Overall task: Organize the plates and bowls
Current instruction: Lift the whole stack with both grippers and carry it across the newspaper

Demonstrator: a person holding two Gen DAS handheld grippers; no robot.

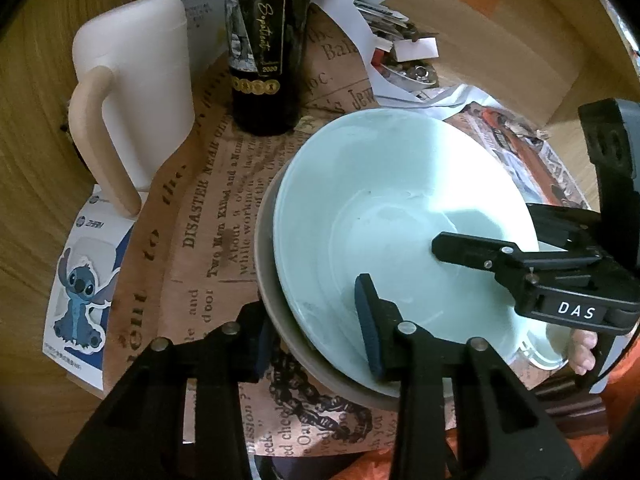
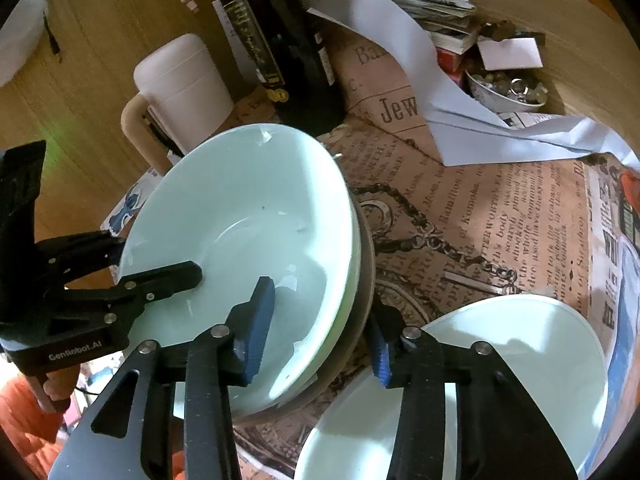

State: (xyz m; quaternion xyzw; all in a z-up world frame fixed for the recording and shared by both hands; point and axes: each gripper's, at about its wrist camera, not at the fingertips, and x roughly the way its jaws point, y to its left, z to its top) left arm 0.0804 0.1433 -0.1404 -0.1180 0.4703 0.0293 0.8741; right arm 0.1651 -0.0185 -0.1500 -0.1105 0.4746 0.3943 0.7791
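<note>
A pale green plate (image 1: 384, 216) is lying on top of a grey plate (image 1: 280, 320), and this stack is sitting on a brown newspaper-print sheet (image 1: 208, 216) that is covering the wooden surface (image 1: 36, 128). The left claw (image 1: 316, 324) is standing wide, with one blue-padded finger inside the green plate and the other finger outside the rim of the stack, so the rim is lying between them without being pinched. The right claw (image 2: 320, 332) is also standing wide, and it is straddling the opposite rim in the same way, one pad above the plate and one beside the stack. Just beside the stack, near the right claw, a second pale bowl (image 2: 520, 360) is resting on the sheet. Behind the stack a dark bottle (image 1: 264, 48) and a white jug (image 1: 136, 92) are standing upright, and farther away a small dish of beads (image 2: 508, 88) is sitting among loose papers (image 2: 416, 60).
</note>
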